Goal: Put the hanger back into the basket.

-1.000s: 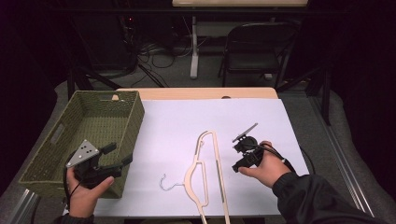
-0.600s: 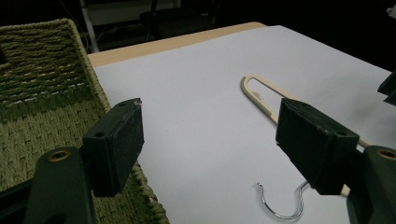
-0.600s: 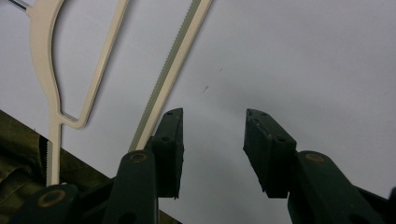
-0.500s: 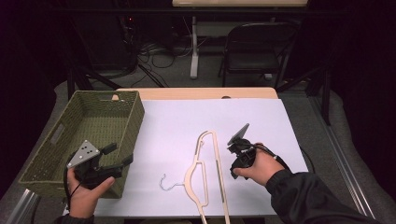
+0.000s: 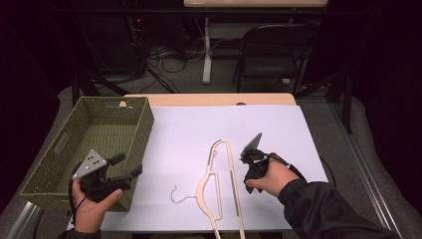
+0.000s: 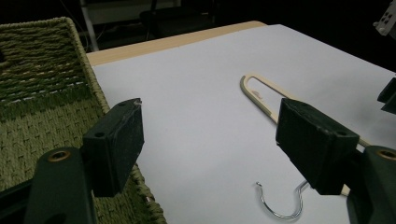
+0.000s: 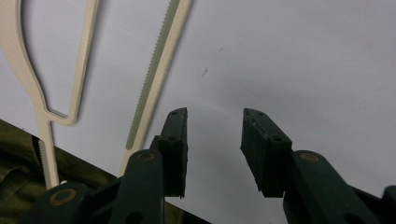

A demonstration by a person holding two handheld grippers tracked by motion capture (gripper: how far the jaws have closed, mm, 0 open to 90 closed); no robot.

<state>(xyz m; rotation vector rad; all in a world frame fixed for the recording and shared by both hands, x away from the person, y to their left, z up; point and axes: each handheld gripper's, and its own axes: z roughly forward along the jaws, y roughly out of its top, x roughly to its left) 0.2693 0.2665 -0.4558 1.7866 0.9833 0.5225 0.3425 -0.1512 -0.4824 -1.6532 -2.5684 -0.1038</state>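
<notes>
Hanger (image 5: 219, 184), cream with metal hook, flat on white sheet (image 5: 209, 129) at near edge. Right gripper (image 5: 250, 165) just beside it, jaws apart and just closing, nothing between. Left gripper (image 5: 124, 167) wide apart, empty, beside green basket (image 5: 59, 164).

High view overhead, facing forward-down; both gripper views low, close; all share hanger (image 5: 219, 184).
</notes>
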